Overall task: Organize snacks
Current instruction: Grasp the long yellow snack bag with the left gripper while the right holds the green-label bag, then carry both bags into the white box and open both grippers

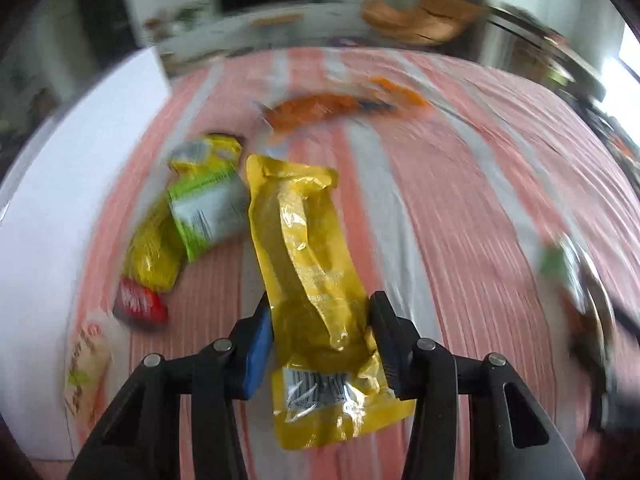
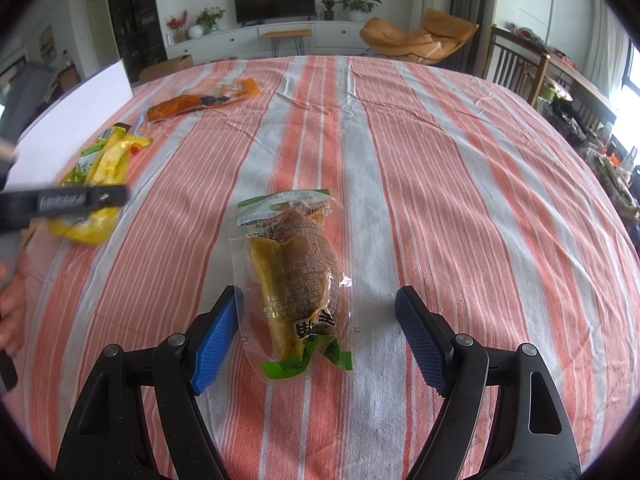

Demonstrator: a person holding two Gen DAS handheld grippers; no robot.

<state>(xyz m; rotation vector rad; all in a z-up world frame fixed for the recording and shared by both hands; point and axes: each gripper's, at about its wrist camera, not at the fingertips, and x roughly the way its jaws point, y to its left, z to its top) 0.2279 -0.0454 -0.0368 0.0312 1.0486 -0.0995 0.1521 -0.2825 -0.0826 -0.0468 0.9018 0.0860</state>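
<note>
In the left wrist view a long yellow snack packet (image 1: 312, 264) lies lengthwise between my left gripper's (image 1: 321, 301) fingers, whose pads press on both its sides. From the right wrist view the same left gripper (image 2: 68, 202) shows at the far left over the yellow packet (image 2: 86, 232). My right gripper (image 2: 319, 292) stands open low over the striped tablecloth (image 2: 440, 200). A clear packet with green ends and a brown snack inside (image 2: 296, 280) lies flat between its fingers, untouched.
Beside the yellow packet lie a green-and-yellow packet (image 1: 204, 204), a small red one (image 1: 140, 306) and a pale one (image 1: 84, 368). An orange packet (image 2: 200, 102) lies farther back. A white board (image 2: 72, 120) borders the table's left side. A hand (image 2: 12, 300) shows at the left edge.
</note>
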